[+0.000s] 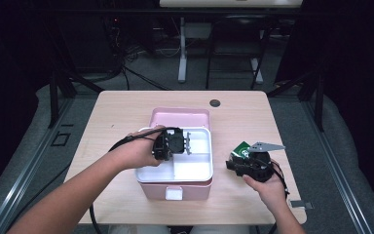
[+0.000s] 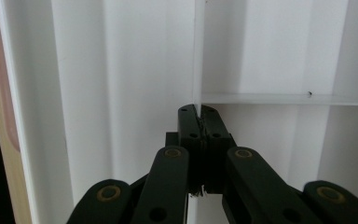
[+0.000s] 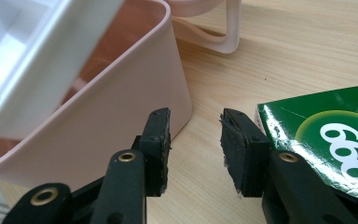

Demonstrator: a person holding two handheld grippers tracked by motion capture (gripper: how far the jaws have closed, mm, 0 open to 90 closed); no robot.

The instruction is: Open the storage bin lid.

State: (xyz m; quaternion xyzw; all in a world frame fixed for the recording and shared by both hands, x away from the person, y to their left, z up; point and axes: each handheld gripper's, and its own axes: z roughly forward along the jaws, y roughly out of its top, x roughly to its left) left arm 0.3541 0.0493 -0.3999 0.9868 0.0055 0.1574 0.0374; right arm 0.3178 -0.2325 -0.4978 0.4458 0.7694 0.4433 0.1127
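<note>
An open pink box [image 1: 195, 189] stands mid-table, its lid [image 1: 180, 117] swung back. Inside it is a white divided tray [image 1: 192, 171]. My left gripper [image 1: 187, 142] reaches into the tray from the left and is shut on its thin upright divider [image 2: 198, 56], which the pads pinch at their tips. In the right gripper view the tray [image 3: 37, 56] hangs tilted above the pink box wall [image 3: 121, 107]. My right gripper [image 3: 196, 122] stands open low over the table, nothing between its pads. A glossy green carton [image 3: 326, 126] lies right beside its right jaw, and the carton [image 1: 241, 147] sits just behind the gripper [image 1: 233, 165].
The wooden table [image 1: 121, 112] has bare wood left of and behind the box, and a dark cable hole [image 1: 215, 103] near its far edge. The pink lid's rim [image 3: 214, 28] rests on the wood behind the box. Table legs and cables stand on the floor beyond.
</note>
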